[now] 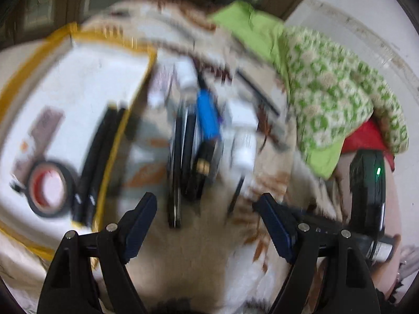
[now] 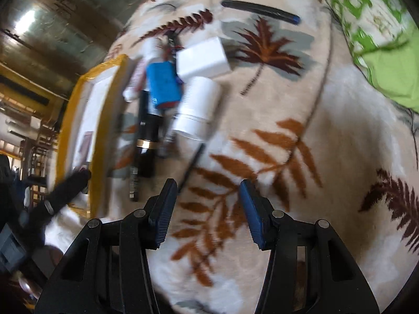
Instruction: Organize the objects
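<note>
While both claws hang over the leaf-print blanket [image 2: 275, 120] with nothing between their pads, no grasp is in hand: left claw [image 1: 207, 225] spread wide and empty, right claw [image 2: 207, 209] also released, gap narrower. Judging by the tilt, each looks down at the pile to pick a next item. Just ahead of the left claw lies the loose clutter: black pens [image 1: 180, 162], a black-and-gold tube [image 1: 201, 167], a blue battery pack [image 1: 208, 116], a white bottle [image 2: 197, 107], a white box [image 2: 203, 59]. All bunched side by side, touching, probably waiting to be sorted. Left of them sits a white tray [image 1: 86, 73] with a yellow taped rim; already in it are a roll of black tape [image 1: 48, 189] and two black markers [image 1: 98, 162], so it seems to be the drop spot. Farther off, one dark pen [image 2: 259, 10] lies alone on the blanket, well apart. Beyond, a green patterned cloth [image 1: 332, 91]. Motion blur; no label or writing readable.
</note>
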Tool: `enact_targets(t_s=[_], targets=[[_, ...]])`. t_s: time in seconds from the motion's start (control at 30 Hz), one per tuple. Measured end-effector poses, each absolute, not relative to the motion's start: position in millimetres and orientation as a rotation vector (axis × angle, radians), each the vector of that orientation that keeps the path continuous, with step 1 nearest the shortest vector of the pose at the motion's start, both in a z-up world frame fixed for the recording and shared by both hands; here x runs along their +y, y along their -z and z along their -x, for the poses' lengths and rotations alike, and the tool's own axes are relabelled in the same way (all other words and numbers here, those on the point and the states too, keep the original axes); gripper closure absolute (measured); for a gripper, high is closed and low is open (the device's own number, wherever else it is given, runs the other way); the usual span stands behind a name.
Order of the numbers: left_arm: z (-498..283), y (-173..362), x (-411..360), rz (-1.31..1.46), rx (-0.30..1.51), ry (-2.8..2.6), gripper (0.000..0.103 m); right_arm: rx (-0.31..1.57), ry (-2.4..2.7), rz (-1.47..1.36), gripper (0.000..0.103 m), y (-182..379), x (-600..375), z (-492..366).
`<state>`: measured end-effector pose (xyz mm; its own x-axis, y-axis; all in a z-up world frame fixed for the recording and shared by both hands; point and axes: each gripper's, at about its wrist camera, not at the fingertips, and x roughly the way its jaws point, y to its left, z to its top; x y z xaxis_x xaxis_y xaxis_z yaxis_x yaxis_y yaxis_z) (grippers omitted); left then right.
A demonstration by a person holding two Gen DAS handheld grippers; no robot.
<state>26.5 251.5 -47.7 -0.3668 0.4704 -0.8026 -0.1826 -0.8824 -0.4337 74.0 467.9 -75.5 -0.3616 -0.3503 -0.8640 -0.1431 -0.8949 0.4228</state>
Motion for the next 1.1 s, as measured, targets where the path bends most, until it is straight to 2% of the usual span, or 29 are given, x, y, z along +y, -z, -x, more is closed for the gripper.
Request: enact_targets(t_s=[0.27,0.47,0.53,0.57,0.83,1.1], targets=[[-16,64,226,1.557,-0.578,-2.190,0.023,-0.662,2.368,-1.701,0.052,91,471,-70],[-19,59,231,1.519,-0.551,-2.206,0.023,-0.631,2.338,-1.662,0.050,90,468,-75],[-21,55,232,1.492,-0.534,-2.212,0.023,-0.649,2.315,-1.677,0.039,90,465,-69],[-21,53,232,1.474,-0.535,-2.210,0.023,-0.635,2.306,-1.691,0.039,88,462,-66],[-26,43,221,1.385,-0.582,-2.182,0.023,-0.557,2.355,-1.636,0.039,64,441,-48],[-24,39,205,1.342,-0.661,-2.189,0.023,-0.584,2.388,-1.619,0.040,60,439,-38]])
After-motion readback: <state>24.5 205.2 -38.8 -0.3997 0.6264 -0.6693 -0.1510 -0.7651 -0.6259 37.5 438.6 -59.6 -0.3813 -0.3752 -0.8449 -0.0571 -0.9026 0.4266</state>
